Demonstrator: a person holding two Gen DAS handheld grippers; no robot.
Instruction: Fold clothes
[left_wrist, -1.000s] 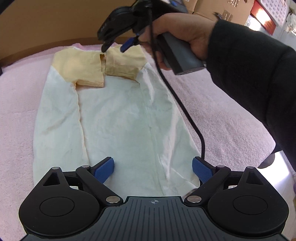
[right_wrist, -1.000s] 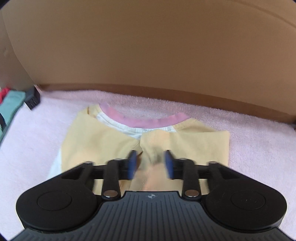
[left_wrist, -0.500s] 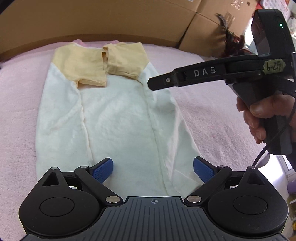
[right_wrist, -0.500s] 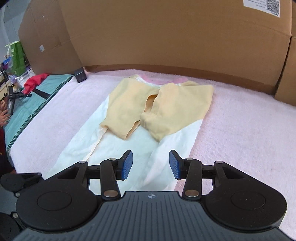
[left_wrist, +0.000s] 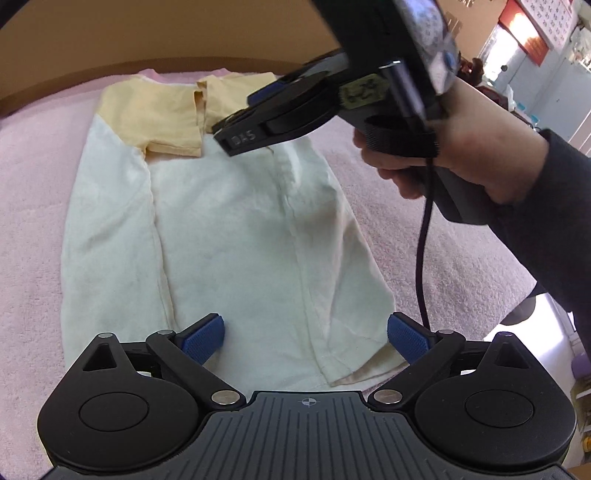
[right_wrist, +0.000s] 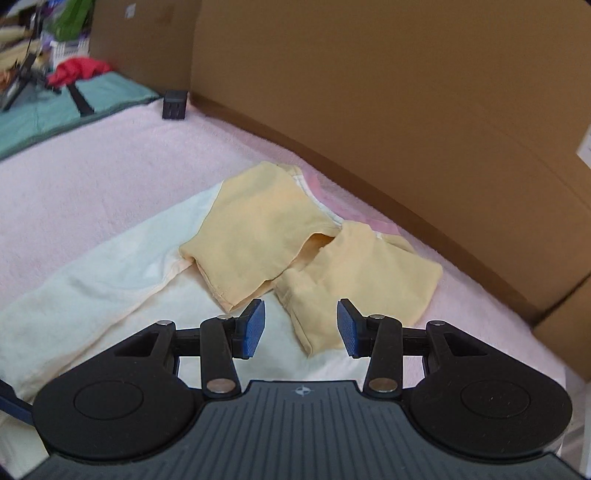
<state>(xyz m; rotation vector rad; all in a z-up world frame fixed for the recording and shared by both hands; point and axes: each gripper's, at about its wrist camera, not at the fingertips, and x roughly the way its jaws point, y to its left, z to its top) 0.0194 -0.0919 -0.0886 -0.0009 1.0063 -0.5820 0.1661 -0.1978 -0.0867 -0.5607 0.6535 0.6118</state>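
A cream shirt (left_wrist: 229, 236) lies flat on the pink towel (left_wrist: 33, 177), both long sides folded in. Its two yellow sleeves (left_wrist: 155, 110) are folded onto the chest. My left gripper (left_wrist: 304, 336) stands open over the hem, blue pads wide apart, nothing between them. A hand (left_wrist: 443, 155) holds my right gripper (left_wrist: 236, 129) tilted above the shirt's upper right part. In the right wrist view the right gripper (right_wrist: 301, 328) is open, and its pads frame the lower corner of the right yellow sleeve (right_wrist: 358, 273) without touching it. The left sleeve (right_wrist: 258, 236) lies beside it.
A cardboard wall (right_wrist: 369, 92) runs along the far edge of the towel. A small black box (right_wrist: 174, 104) stands at its foot. Teal cloth (right_wrist: 55, 107) and a red garment (right_wrist: 79, 70) lie at the far left. The right gripper's cable (left_wrist: 423, 251) hangs beside the shirt.
The right gripper has pulled back from the collar and rolled, and now hangs over the shirt's upper right. It holds nothing throughout. The left gripper has stayed over the hem.
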